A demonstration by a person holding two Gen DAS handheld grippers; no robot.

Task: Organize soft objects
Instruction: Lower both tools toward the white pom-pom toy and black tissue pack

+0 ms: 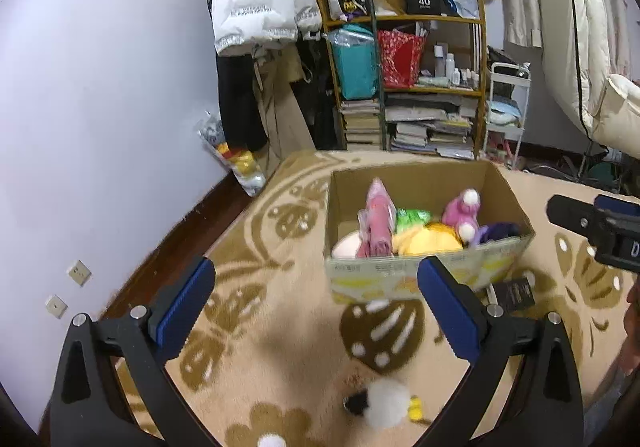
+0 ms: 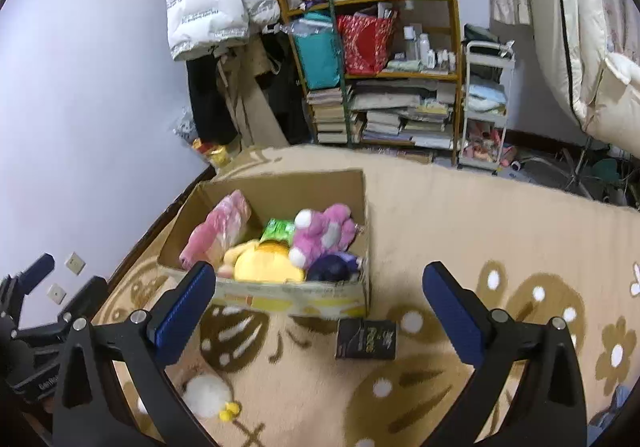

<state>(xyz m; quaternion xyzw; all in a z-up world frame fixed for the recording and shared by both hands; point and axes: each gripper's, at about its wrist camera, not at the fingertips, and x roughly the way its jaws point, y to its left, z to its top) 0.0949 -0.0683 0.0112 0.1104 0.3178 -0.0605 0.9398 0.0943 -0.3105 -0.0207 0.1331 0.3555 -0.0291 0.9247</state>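
A cardboard box stands on the patterned carpet, holding several soft toys: a pink plush, a yellow plush, a pink wrapped toy and a dark purple one. A white fluffy toy with a yellow part lies on the carpet in front of the box. My left gripper is open and empty, short of the box. My right gripper is open and empty too, just before the box's near wall.
A small black packet lies on the carpet by the box's right corner. Behind stand a cluttered wooden shelf with books and bags, hanging coats, a white trolley and a wall to the left.
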